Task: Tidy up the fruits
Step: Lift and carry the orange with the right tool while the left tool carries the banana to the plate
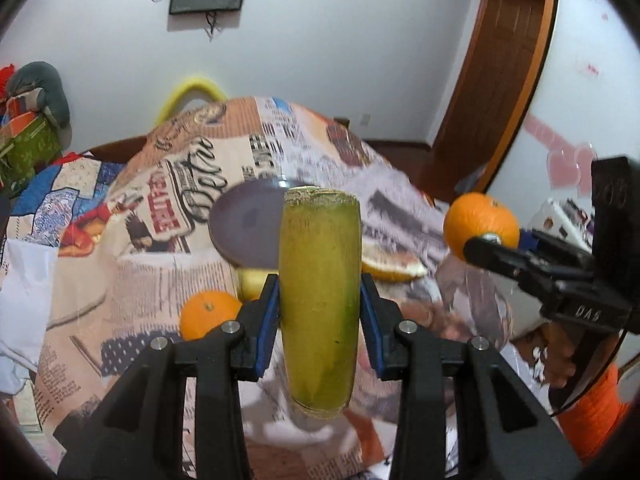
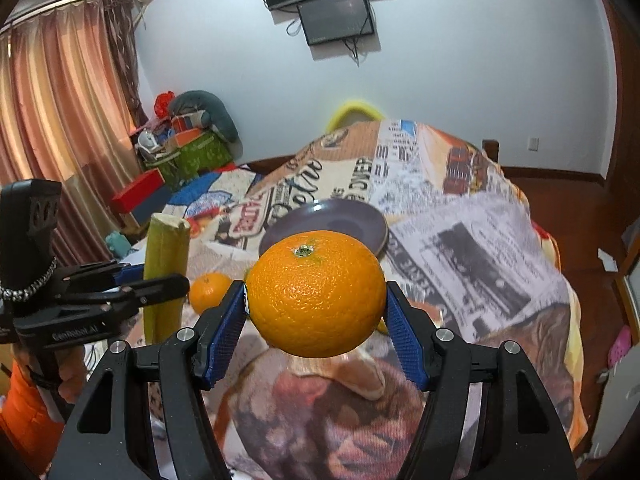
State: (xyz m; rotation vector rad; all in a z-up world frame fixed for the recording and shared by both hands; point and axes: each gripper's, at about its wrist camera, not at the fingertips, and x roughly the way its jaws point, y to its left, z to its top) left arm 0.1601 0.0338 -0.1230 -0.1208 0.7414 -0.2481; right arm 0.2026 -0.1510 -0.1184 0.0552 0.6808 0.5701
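My left gripper (image 1: 320,300) is shut on a yellow-green stalk piece (image 1: 320,304), held upright above the cloth; it also shows in the right wrist view (image 2: 166,268). My right gripper (image 2: 316,304) is shut on an orange (image 2: 316,292), held in the air; that orange shows at the right of the left wrist view (image 1: 480,226). A purple plate (image 1: 248,228) lies on the printed cloth beyond both; it also shows in the right wrist view (image 2: 340,224). A second orange (image 1: 206,312) lies on the cloth near the plate.
An orange wedge (image 1: 394,266) and a pale yellow fruit (image 1: 254,282) lie by the plate. The newspaper-print cloth (image 2: 480,240) covers a humped surface. Boxes and clutter (image 2: 188,148) stand at the back left. A wooden door frame (image 1: 492,92) is on the right.
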